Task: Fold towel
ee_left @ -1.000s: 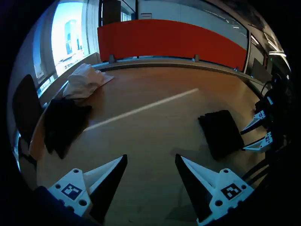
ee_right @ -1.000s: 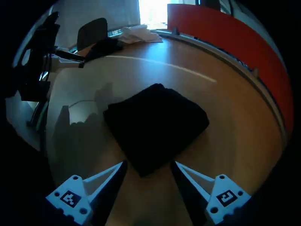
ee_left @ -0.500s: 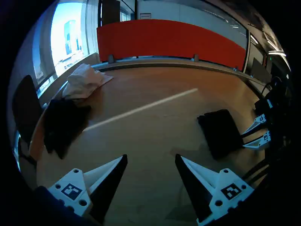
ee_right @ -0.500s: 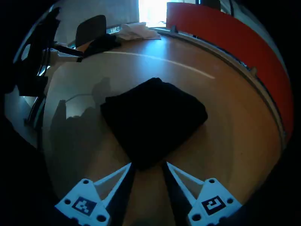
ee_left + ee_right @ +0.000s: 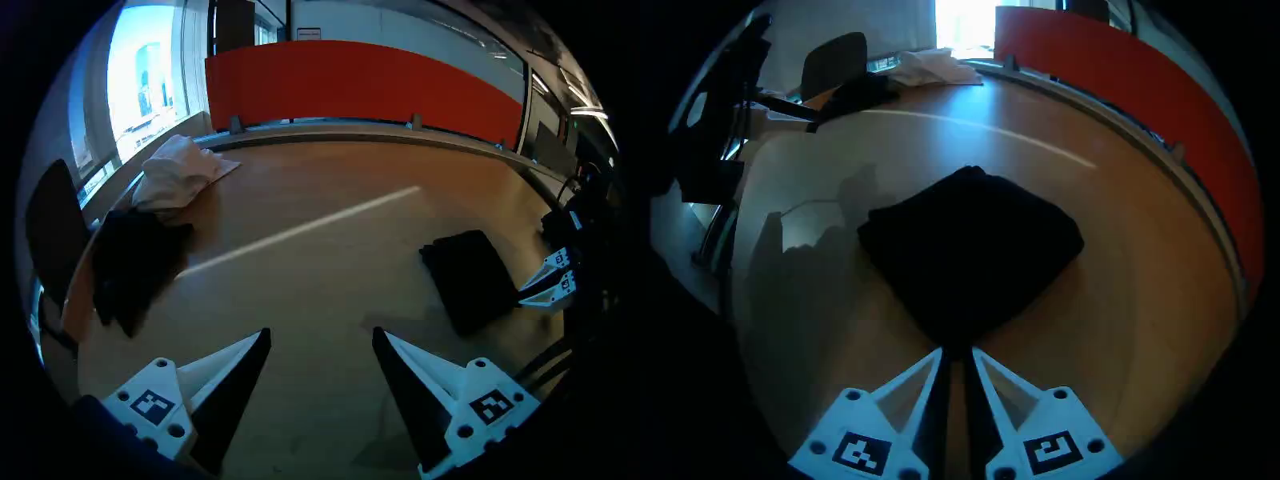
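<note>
While my right claw [image 5: 958, 352] sits low over the counter [image 5: 1136, 264], its two fingers are drawn nearly together, only a thin slit between them. Tips are right at the near corner of the towel [image 5: 972, 248]. Can't tell if the corner is actually pinched between them or just touched.

Towel: black, folded into a thick squarish pad, lying flat on the counter with one corner pointing at my right claw. It lies straight ahead of that claw, the rest of it stretching away from the tips.

In the left gripper view the same towel [image 5: 470, 280] is off to the right, well apart from my left claw [image 5: 320, 331]. The right claw shows there at the towel's far right edge, fingers close together.

Left claw: released, fingers spread wide, nothing between them, bare wood under the gap. Not touching the towel.

Other stuff:
- a pale stripe [image 5: 304, 230] runs diagonally across the counter, beyond the towel
- a white cloth pile [image 5: 178, 172] at the far left corner
- a dark cloth heap [image 5: 132, 264] just beside it, draped at the counter's left edge
- a dark chair [image 5: 52, 228] past that edge
- a red partition [image 5: 360, 84] along the counter's far side
- a bright window [image 5: 144, 72] at upper left
</note>
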`<action>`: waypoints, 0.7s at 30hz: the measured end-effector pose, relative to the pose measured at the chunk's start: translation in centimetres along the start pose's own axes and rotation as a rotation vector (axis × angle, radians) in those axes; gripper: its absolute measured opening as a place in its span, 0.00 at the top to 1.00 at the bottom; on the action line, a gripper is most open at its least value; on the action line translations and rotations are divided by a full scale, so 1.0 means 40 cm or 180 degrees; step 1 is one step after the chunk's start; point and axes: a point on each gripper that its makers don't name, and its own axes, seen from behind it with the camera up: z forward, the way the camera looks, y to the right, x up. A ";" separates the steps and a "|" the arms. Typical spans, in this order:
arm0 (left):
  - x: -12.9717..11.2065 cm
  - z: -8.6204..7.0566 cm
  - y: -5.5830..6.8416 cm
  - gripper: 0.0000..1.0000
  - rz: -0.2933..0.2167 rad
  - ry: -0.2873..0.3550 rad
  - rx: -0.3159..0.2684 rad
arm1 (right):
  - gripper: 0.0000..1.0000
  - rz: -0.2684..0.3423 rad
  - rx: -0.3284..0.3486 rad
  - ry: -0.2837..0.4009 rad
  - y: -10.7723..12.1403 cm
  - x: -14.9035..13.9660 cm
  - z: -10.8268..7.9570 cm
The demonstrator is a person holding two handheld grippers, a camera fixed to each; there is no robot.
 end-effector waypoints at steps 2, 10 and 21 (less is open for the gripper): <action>0.001 0.000 0.001 0.06 0.0000 0.0001 0.0000 | 0.94 -0.0005 -0.0004 0.0022 0.000 0.006 0.001; 0.000 0.003 0.003 0.06 0.0004 0.0002 -0.0006 | 0.95 0.0013 0.0007 0.0055 0.000 0.018 -0.008; 0.003 0.002 0.001 0.06 0.0012 0.0014 -0.0004 | 0.95 -0.0038 -0.0053 0.0177 0.022 0.097 -0.048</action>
